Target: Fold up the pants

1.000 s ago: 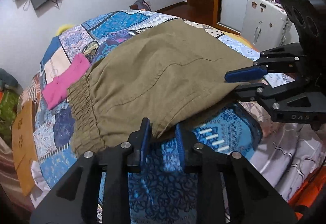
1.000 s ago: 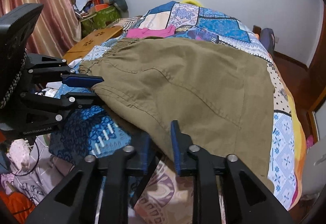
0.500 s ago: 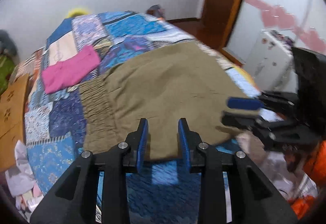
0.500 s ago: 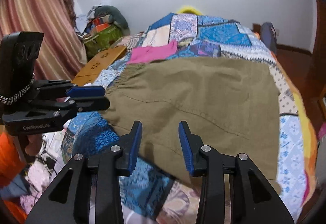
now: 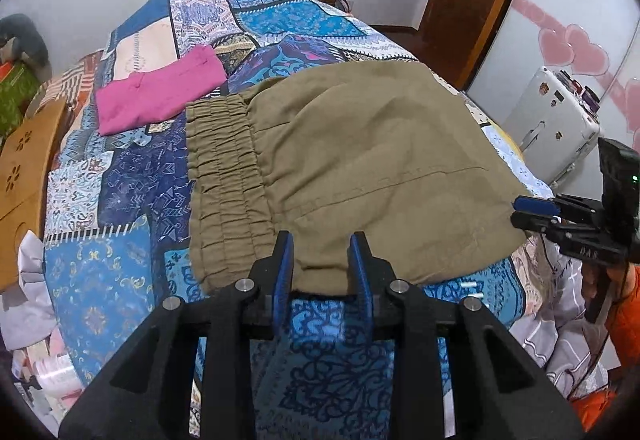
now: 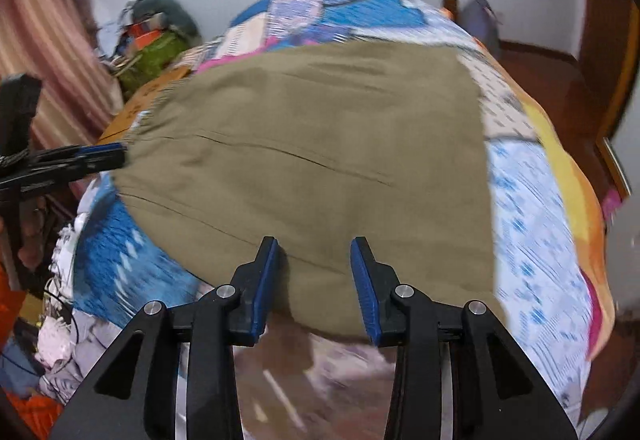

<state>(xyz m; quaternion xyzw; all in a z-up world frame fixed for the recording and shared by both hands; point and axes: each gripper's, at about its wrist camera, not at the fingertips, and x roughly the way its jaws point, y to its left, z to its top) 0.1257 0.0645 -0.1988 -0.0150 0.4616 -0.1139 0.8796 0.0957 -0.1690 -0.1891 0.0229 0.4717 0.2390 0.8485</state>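
The olive pants point(image 5: 360, 160) lie spread flat on the patchwork bed point(image 5: 120, 200), filling the middle of both wrist views, with the elastic waistband point(image 5: 224, 176) at centre left of the left view and the near edge hanging toward the bottom of the frame. The left tongs point(image 5: 322, 264) stand spread a little at bottom centre, the near hem lying between the blue pads but not visibly pinched. The right tongs point(image 6: 316, 280) are likewise parted, and their jaws are closing over the cloth edge between them without pressing it yet. From here the likely fault, as I judge it, is an uneven grab: one pair may catch only the top layer, or bite bedspread along with the hem, so the fold drags the cover or opens crooked. If the two sides lift at different moments the cloth could skew toward the pink garment point(image 5: 156, 96) at upper left. The right view is smeared with motion, so seam lines and the exact edge under the pads are hard to read. How many layers the pants already have, and where the leg ends lie, cannot be told. The bed's near side is cut off by the tongs' black frames.
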